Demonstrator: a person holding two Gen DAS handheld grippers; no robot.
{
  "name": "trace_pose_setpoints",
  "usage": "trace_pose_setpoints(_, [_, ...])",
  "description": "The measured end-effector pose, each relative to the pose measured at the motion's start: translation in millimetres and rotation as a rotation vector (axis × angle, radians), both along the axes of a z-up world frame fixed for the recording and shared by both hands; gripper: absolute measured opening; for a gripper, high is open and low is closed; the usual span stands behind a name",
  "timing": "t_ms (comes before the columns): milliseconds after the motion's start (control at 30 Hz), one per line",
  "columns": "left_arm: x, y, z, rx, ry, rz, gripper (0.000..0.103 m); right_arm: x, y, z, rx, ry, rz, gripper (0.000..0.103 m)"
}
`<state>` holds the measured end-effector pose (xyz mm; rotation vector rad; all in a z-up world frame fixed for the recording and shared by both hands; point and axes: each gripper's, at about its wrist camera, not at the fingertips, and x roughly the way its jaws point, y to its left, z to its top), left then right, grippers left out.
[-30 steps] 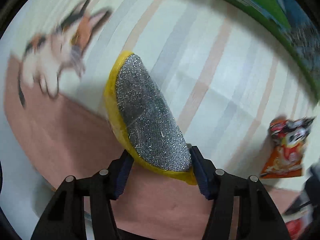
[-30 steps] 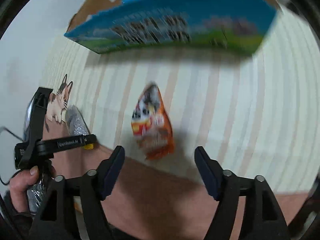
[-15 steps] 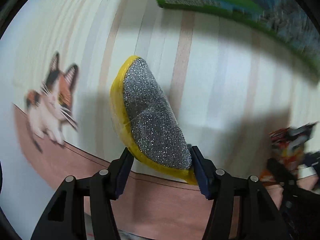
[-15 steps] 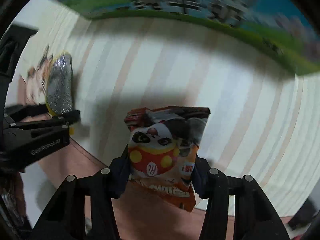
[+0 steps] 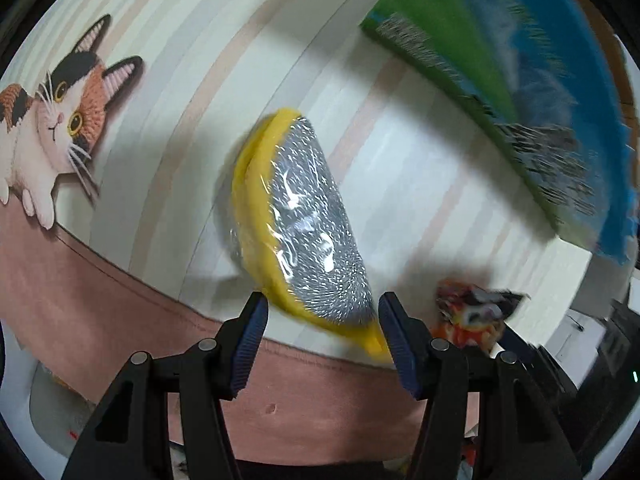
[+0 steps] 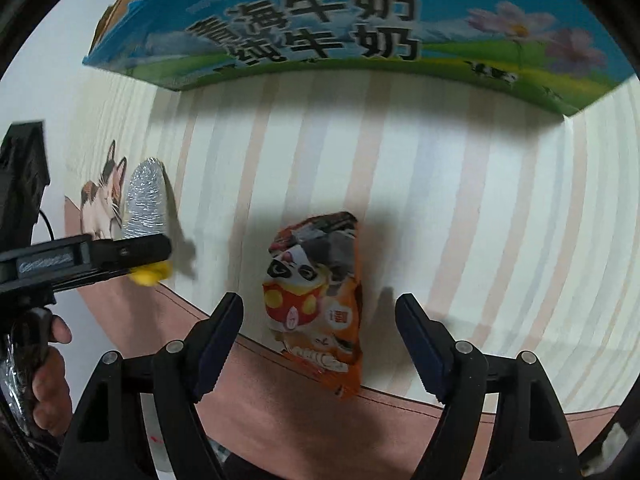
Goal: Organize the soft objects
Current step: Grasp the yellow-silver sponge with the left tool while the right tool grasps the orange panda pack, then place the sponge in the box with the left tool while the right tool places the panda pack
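Observation:
A plastic-wrapped yellow sponge with a silver scouring face (image 5: 296, 224) stands between the fingers of my left gripper (image 5: 320, 320), whose jaws stand slightly wider than it; it looks loose and blurred. It also shows in the right wrist view (image 6: 144, 200), with the left gripper (image 6: 132, 252) beside it. An orange panda snack packet (image 6: 320, 300) lies flat on the striped cloth between the spread fingers of my right gripper (image 6: 320, 320), untouched. The packet shows in the left wrist view (image 5: 472, 316).
A blue and green milk carton box (image 6: 360, 28) stands at the back, also seen in the left wrist view (image 5: 540, 100). The striped tablecloth (image 6: 480, 200) has a cat picture (image 5: 52, 120) and a pink border (image 5: 100, 300) near me.
My right gripper opened and let go of the snack packet, which now lies on the cloth. My left gripper's jaws widened around the sponge, and the view swung toward the box.

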<state>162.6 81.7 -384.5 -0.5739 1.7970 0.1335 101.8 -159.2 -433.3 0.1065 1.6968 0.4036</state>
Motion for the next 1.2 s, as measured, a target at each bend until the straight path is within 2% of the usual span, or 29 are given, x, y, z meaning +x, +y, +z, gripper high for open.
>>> trace_pose_setpoints(133, [8.8,5.2,-19.6,0.065,0.006,0.009,0.054,2.2,28.2,-9.2,-0.063,-0.023,0.063,0.081])
trace_pose_setpoints(200, [8.9,4.6,-18.4,0.086,-0.009,0.016,0.047,0.5,36.3,-13.4,-0.106,-0.041,0.101,0.078])
trace_pose_setpoints(233, [9.5,2.8,-17.4,0.099,-0.021,0.008,0.046,-0.2,36.8,-15.2,-0.122,-0.045,0.115,0.074])
trace_pose_setpoints(267, [9.4,0.9,-17.5,0.104,-0.024,0.006,0.045,-1.7,38.1,-17.7,-0.137,-0.049,0.131,0.060])
trace_pose_setpoints(300, [8.2,0.7,-17.3,0.107,-0.028,0.004,0.044,-2.8,40.3,-20.0,-0.140,-0.045,0.137,0.055])
trace_pose_setpoints(333, [5.4,2.6,-15.1,0.112,-0.032,-0.002,0.043,-4.6,41.9,-17.7,-0.152,-0.070,0.149,0.053])
trace_pose_setpoints(467, [-4.4,-1.2,1.6,0.146,-0.063,-0.023,0.041,-9.3,39.4,-15.8,-0.142,-0.076,0.145,0.052])
trace_pose_setpoints(567, [-8.1,-10.5,30.6,0.158,-0.118,-0.056,0.041,-10.5,25.6,-9.9,-0.074,-0.040,0.094,0.052])
trace_pose_setpoints(700, [-0.5,-38.0,81.9,0.170,-0.228,-0.125,0.041,-7.4,1.0,22.8,0.029,-0.042,0.028,0.052])
trace_pose_setpoints(833, [21.7,-51.9,138.3,0.148,-0.333,-0.177,0.041,9.4,-27.1,83.6,0.117,-0.111,-0.049,0.052])
trace_pose_setpoints(933, [57.1,-58.4,177.2,0.146,-0.384,-0.258,0.041,28.5,-43.4,127.8,0.145,-0.173,-0.093,0.052])
trace_pose_setpoints(1000, [78.6,-55.2,191.5,0.187,-0.402,-0.318,0.042,49.5,-54.5,159.5,0.118,-0.238,-0.108,0.052])
trace_pose_setpoints(1100, [118.7,-54.1,199.4,0.240,-0.411,-0.392,0.042,91.8,-67.3,187.5,0.022,-0.309,-0.136,0.052])
trace_pose_setpoints(1200, [154.4,-52.6,178.5,0.257,-0.378,-0.426,0.042,133.5,-81.5,186.1,-0.054,-0.309,-0.164,0.052])
